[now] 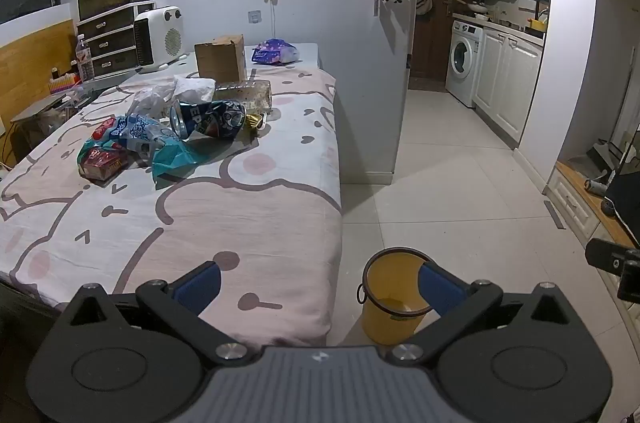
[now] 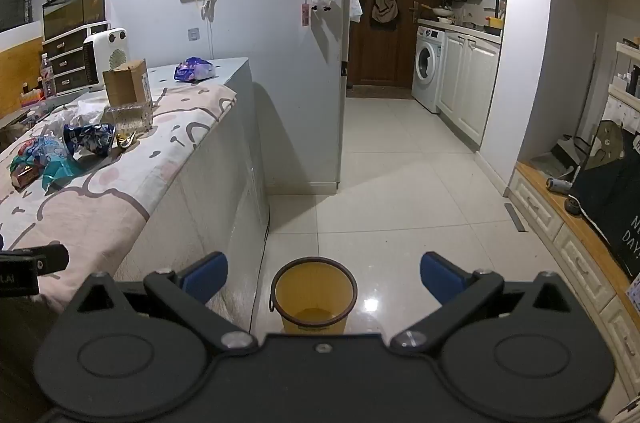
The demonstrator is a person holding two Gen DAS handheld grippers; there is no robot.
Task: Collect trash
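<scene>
Trash lies on the bed's pink patterned sheet [image 1: 240, 223]: a crushed blue Pepsi can [image 1: 208, 119], blue-green plastic wrappers [image 1: 160, 143], a red packet [image 1: 102, 161], crumpled white plastic [image 1: 172, 95], a gold wrapper [image 1: 256, 121] and a clear plastic box [image 1: 248, 93]. A yellow bin [image 1: 394, 299] stands empty on the floor beside the bed. My left gripper [image 1: 320, 287] is open over the bed's near corner, well short of the trash. My right gripper [image 2: 324, 279] is open above the yellow bin [image 2: 314, 297], with nothing between its fingers.
A cardboard box [image 1: 222, 59], a purple packet [image 1: 274, 51] and a white heater [image 1: 158, 37] sit at the bed's far end. Drawers with a tank [image 1: 114, 15] stand at the back left. White tile floor [image 2: 400, 183] leads to a kitchen with a washing machine [image 2: 428, 69].
</scene>
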